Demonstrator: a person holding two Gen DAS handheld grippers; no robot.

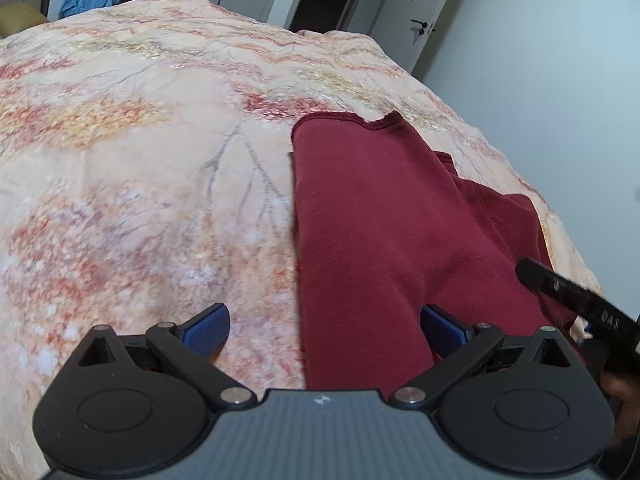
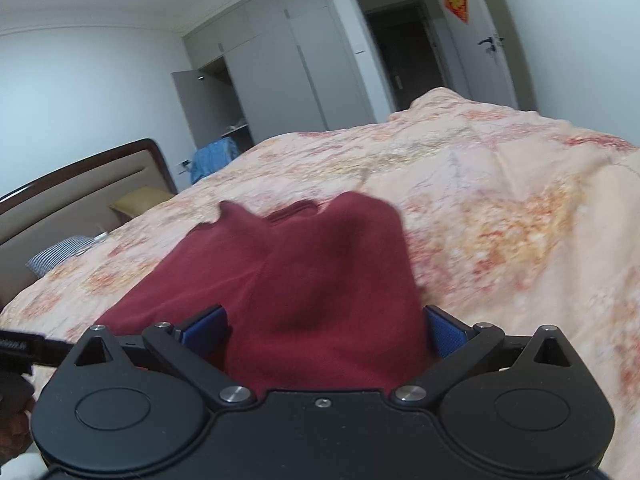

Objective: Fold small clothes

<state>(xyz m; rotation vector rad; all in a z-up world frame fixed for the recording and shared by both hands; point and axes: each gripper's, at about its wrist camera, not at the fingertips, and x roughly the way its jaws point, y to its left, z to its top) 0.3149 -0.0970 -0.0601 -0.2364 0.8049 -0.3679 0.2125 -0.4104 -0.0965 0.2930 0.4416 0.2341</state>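
Bedroom; floral bedspread (image 1: 160,160) carries the dark red garment (image 1: 380,220), partly folded near its right edge. My left gripper (image 1: 324,328) and right gripper (image 2: 324,328): both spread wide, holding nothing, straddling cloth, prob. to pinch the next fold.

Both tongs are held low and level, the left tongs (image 1: 325,330) and right tongs (image 2: 323,330) each spread wide, blue pads (image 1: 208,330) parted, nothing gripped between them.
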